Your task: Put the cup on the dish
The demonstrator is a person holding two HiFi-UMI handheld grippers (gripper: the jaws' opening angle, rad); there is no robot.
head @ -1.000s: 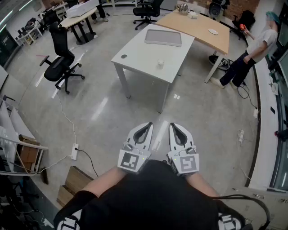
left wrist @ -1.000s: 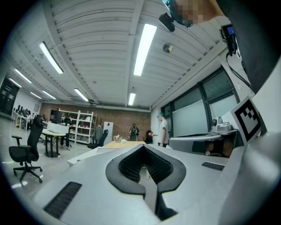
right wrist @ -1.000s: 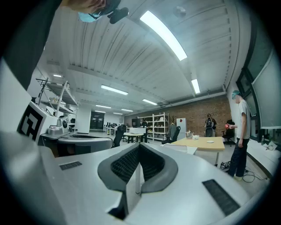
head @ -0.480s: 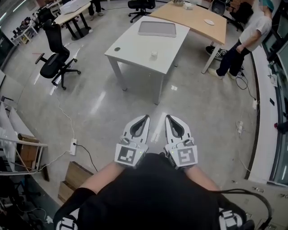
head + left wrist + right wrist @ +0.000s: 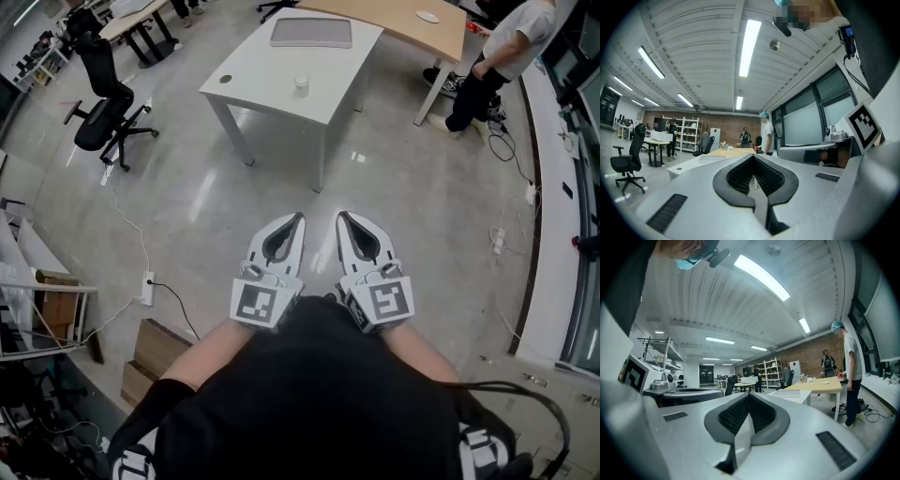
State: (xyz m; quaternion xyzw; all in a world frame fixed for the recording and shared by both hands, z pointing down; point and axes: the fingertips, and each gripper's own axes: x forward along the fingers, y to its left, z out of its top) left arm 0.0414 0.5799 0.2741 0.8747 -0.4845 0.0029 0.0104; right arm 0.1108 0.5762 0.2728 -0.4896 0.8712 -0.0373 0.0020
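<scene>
**A:** Head view, largest first. Grey polished floor [image 5: 422, 216] fills most of the frame. White table [image 5: 272, 66] at top centre, with a wooden table [image 5: 403, 23] behind it to the right. Black office chair [image 5: 98, 108] off to the left, and a standing person [image 5: 492, 52] at the upper right.

**B:** Noted. What is on the white table?

**A:** Grey tray [image 5: 311, 32] at the far end. The cup [image 5: 301, 82] stands upright on the bare tabletop nearer the front edge, apart from the tray. A small dark disc [image 5: 226, 80] sits near the left corner.

**B:** The grippers?

**A:** Left gripper [image 5: 295, 218] and right gripper [image 5: 343, 217] are held side by side close to the body, over the floor and well apart from the table. Both point towards it.

**B:** Jaw state?

**A:** Left gripper view: tips pressed together, nothing pinched; only an empty leaf-shaped gap between the ribbed pads. Right gripper view: the same, tips meeting and pads bare.

**B:** Small items on the floor?

**A:** A white power strip [image 5: 147, 289] with its cable at the left, and a cardboard box [image 5: 155, 361] below it.
</scene>
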